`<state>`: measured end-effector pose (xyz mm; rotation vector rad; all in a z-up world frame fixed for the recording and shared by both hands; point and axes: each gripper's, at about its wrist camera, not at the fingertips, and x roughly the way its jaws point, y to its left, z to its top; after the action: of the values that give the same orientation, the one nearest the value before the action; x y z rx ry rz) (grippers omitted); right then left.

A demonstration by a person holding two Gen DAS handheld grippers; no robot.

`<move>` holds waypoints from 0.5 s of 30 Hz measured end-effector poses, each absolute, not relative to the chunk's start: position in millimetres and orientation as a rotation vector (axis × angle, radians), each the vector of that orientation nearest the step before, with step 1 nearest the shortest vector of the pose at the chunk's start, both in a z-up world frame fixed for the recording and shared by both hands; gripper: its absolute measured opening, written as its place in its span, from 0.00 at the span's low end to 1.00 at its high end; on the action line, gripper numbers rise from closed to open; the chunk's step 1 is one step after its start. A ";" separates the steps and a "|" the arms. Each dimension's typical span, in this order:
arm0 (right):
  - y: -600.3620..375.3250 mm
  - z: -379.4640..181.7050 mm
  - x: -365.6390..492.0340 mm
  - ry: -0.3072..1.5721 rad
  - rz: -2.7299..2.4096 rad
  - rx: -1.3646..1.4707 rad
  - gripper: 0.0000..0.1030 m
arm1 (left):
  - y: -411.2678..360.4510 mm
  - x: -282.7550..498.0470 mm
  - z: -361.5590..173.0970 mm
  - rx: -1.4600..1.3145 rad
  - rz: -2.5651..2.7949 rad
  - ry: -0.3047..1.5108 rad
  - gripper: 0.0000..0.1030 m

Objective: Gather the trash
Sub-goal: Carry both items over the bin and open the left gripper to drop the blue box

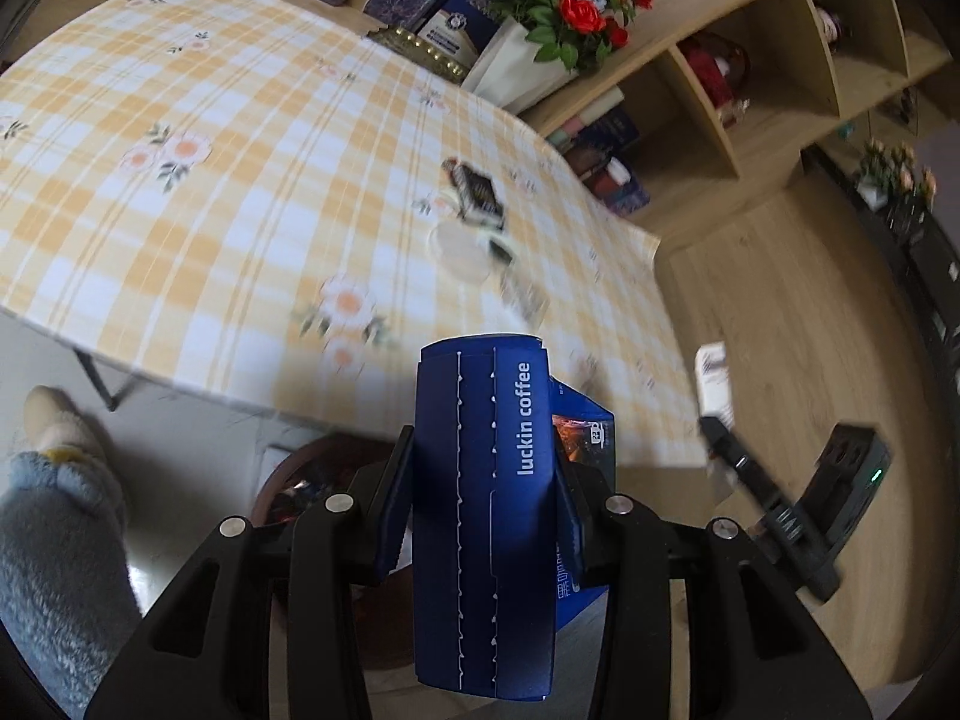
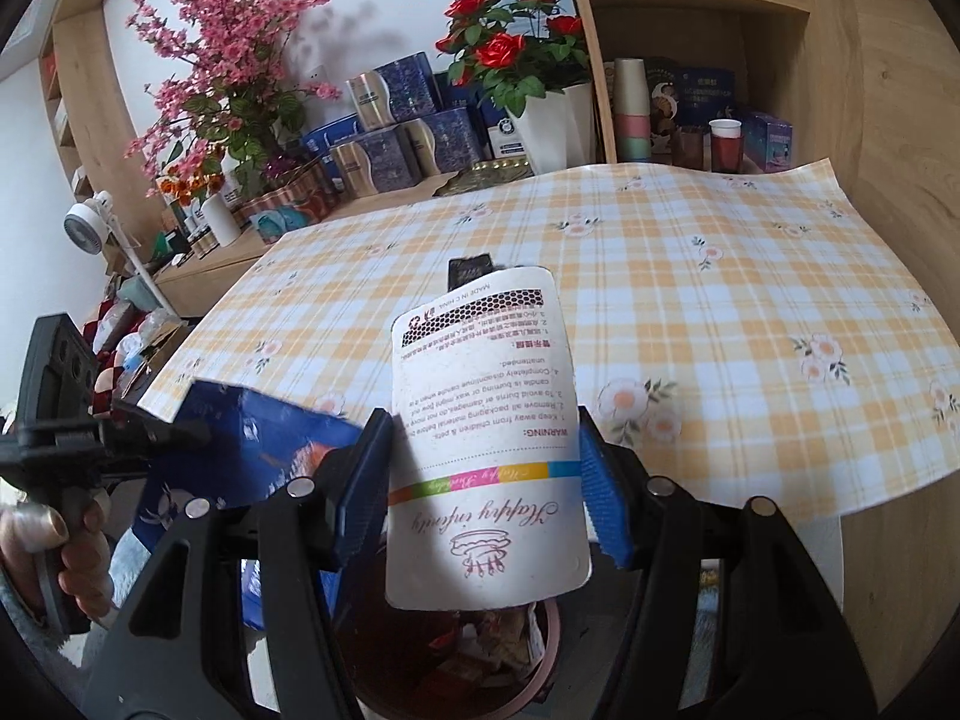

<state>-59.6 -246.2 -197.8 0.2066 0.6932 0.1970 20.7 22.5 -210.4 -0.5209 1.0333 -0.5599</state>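
A yellow-and-white checked floral cloth covers the bench. At twelve o'clock beyond it stands a white pot of red roses; at ten o'clock, a spray of pink blossom above stacked blue-and-gold boxes. Light wooden shelves rise at one o'clock.

We have two fisheye views, each riding on a handheld gripper and looking forward and downward along its fingers. The left wrist view sits just off the near edge of the checked tablecloth, facing across it toward the wooden shelving. The right wrist view faces the same tablecloth more squarely. Both share the cloth, the red rose pot — and each catches the other gripper at its edge.
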 end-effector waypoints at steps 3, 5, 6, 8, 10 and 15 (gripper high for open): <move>-244.0 -201.1 -68.0 0.698 0.200 0.203 0.59 | 18.8 9.7 -224.2 -0.450 -0.551 1.060 0.38; -244.5 -204.6 -70.1 0.706 0.201 0.209 0.59 | 13.4 4.4 -234.6 -0.386 -0.542 1.079 0.38; -245.3 -206.5 -70.9 0.709 0.200 0.214 0.59 | 10.2 2.1 -239.8 -0.352 -0.538 1.086 0.38; -247.9 -209.7 -70.4 0.714 0.196 0.229 0.59 | 2.1 1.1 -252.0 -0.286 -0.529 1.107 0.38; -250.7 -212.1 -69.8 0.719 0.191 0.242 0.59 | -7.1 2.3 -265.9 -0.223 -0.520 1.136 0.38; -256.3 -216.7 -69.4 0.727 0.184 0.250 0.59 | -30.3 5.7 -294.4 -0.055 -0.501 1.186 0.38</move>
<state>-69.4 -256.3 -216.7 0.2505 0.7269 0.1839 5.7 -30.3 -294.4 -0.0549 1.1857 -0.5010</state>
